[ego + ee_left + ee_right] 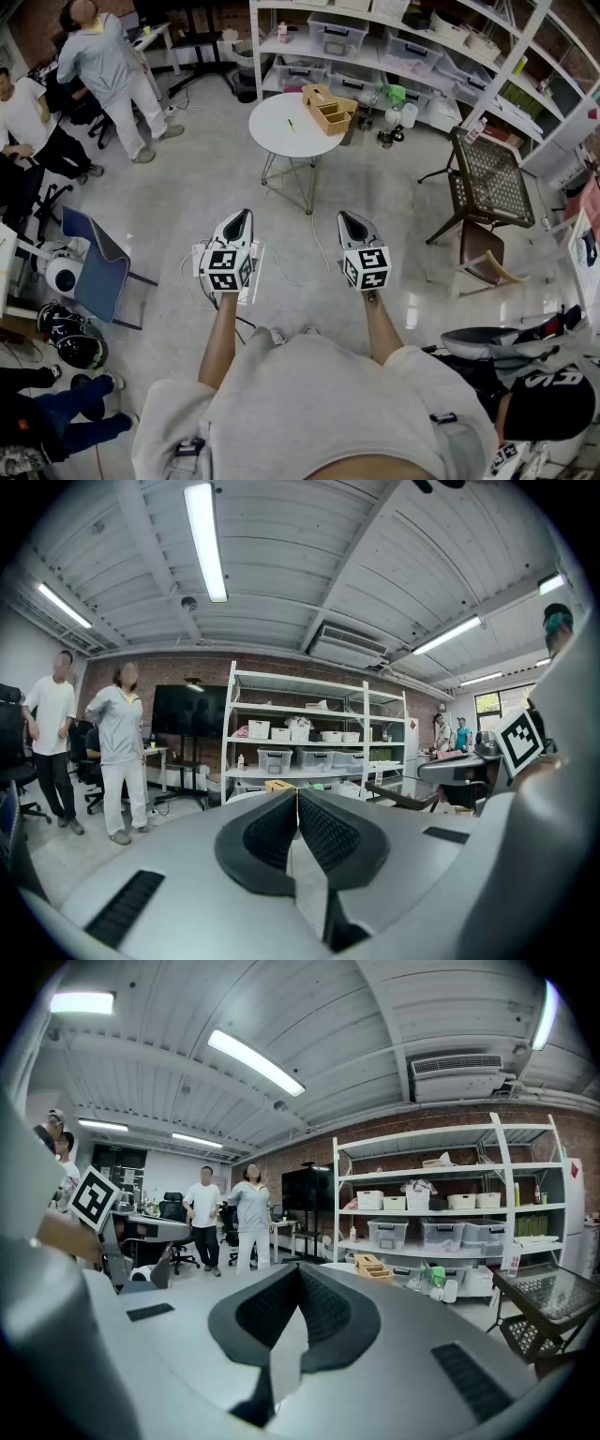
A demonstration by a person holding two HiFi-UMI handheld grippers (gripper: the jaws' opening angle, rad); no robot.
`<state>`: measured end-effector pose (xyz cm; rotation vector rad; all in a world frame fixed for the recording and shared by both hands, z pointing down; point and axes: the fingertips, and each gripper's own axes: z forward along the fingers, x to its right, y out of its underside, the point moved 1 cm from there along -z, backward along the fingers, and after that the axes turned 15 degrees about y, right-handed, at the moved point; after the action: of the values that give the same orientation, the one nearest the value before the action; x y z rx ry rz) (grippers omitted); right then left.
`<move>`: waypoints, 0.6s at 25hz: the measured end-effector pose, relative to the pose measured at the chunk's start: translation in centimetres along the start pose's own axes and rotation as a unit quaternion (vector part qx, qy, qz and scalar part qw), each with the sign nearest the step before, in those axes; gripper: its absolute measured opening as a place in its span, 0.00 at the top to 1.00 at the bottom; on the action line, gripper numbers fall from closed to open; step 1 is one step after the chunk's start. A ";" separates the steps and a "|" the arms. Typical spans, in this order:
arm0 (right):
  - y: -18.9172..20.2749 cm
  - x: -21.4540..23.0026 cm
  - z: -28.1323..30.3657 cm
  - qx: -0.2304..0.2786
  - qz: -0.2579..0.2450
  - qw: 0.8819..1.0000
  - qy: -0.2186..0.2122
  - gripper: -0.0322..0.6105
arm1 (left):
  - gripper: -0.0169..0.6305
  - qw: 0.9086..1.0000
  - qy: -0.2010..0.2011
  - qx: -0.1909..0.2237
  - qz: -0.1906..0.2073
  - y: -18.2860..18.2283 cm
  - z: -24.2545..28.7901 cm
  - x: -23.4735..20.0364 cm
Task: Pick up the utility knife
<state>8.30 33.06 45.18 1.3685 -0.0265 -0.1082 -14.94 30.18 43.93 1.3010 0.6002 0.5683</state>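
Observation:
A small yellow object [291, 125], too small to tell whether it is the utility knife, lies on a round white table [281, 136]. Beside it on the table stands a wooden box [328, 108]. I hold both grippers out level over the floor, well short of that table. The left gripper [240, 217] has its jaws together with nothing between them, as the left gripper view shows [297, 794]. The right gripper [349, 217] is likewise shut and empty [300, 1269]. The wooden box [372, 1266] shows just past the right jaws.
White shelves with plastic bins [394, 47] stand behind the table. A black mesh-topped stand [487, 173] is at the right and a blue chair [98, 267] at the left. People [103, 66] are at the far left. Cables [291, 272] lie on the floor.

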 end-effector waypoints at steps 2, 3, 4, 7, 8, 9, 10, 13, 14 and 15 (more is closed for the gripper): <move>0.1 0.2 0.2 -0.001 -0.001 1.000 0.000 0.90 | 0.94 1.000 -0.002 -0.002 -0.002 0.2 0.2 0.1; 0.2 0.3 0.2 -0.002 -0.001 1.000 0.000 0.90 | 0.94 1.000 -0.002 -0.004 -0.003 0.3 0.3 0.1; 0.3 0.4 0.3 -0.003 -0.001 1.000 0.000 0.90 | 0.94 1.000 -0.002 -0.006 -0.003 0.5 0.4 0.1; 0.5 0.6 0.7 -0.006 0.000 1.000 0.000 0.90 | 0.94 1.000 0.000 -0.010 -0.004 0.8 0.8 0.0; 0.5 0.7 0.8 -0.006 -0.001 1.000 -0.001 0.90 | 0.94 1.000 0.000 -0.010 -0.005 0.8 1.0 0.0; 0.6 0.7 0.9 -0.006 0.000 1.000 -0.002 0.90 | 0.94 1.000 0.000 -0.011 -0.006 0.9 1.1 0.1; 0.7 0.8 0.9 -0.006 0.000 1.000 -0.003 0.90 | 0.94 1.000 -0.001 -0.010 -0.006 0.9 1.2 0.2; 0.6 1.3 0.9 0.002 0.009 1.000 -0.007 0.90 | 0.94 1.000 -0.002 -0.010 -0.004 0.8 1.6 0.7; 0.5 1.5 0.9 0.005 0.012 1.000 -0.006 0.90 | 0.94 1.000 -0.001 -0.009 -0.004 0.8 1.7 0.8; 0.4 1.7 1.0 0.009 0.013 1.000 -0.004 0.90 | 0.94 1.000 -0.001 -0.009 -0.003 0.8 1.9 0.9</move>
<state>9.89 32.00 45.69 1.3848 -0.0521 -0.0928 -13.05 29.60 44.90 1.2819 0.5957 0.5658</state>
